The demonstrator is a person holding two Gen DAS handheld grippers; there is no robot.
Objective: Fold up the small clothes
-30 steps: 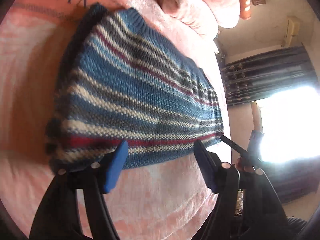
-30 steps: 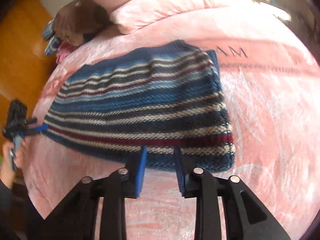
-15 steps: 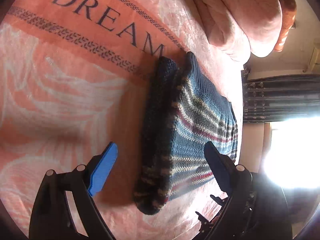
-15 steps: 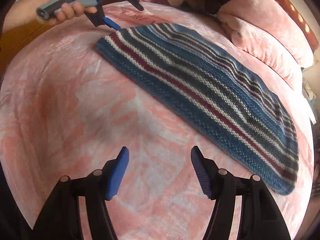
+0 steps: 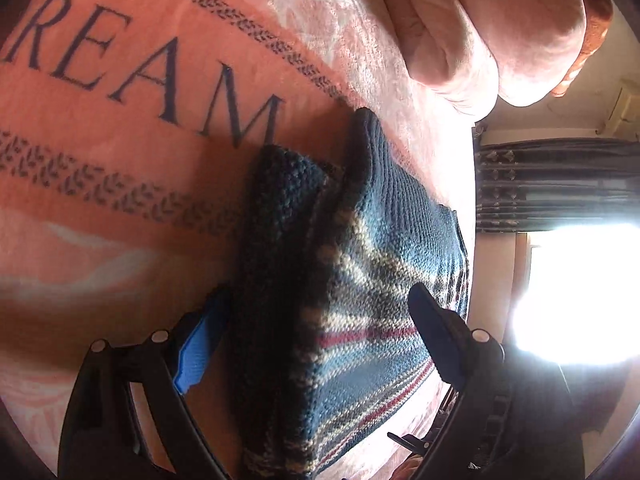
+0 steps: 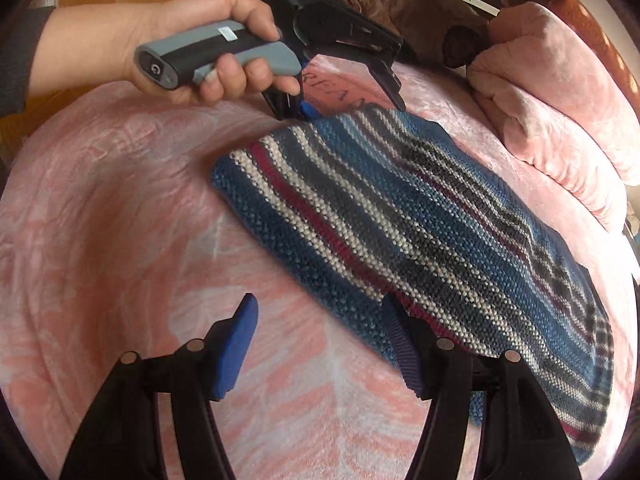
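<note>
**Striped knit lies folded on the pink bed, both tools spread wide**

Between the spread fingers of the left tool (image 5: pixel 316 332), the near end of the striped knit garment (image 5: pixel 360 300) rises as a thick dark fold. Its blue-padded finger sits against the shaded side of the fold, and the black finger stands over the striped top face; the two are wide apart and not clamped on the cloth. Beyond that tool, the knit runs away toward a pointed far corner, past which the pink blanket (image 5: pixel 100 208) shows dark lettering and a leaf-pattern band. Farther still is a rolled pink quilt (image 5: pixel 480 28), with dark curtains (image 5: pixel 556 184) and a glaring window off to the tool's right.

Ahead of the right tool (image 6: pixel 320 344), bare blanket fills the gap between its released fingers. Its right finger reaches the near edge of the knit, which stretches away to the right as a long band of blue, white, grey and red stripes. At the band's far left corner, a hand (image 6: pixel 192 40) grips the left tool's grey handle. Behind it lies a heap of brown clothing (image 6: pixel 404 4).
</note>
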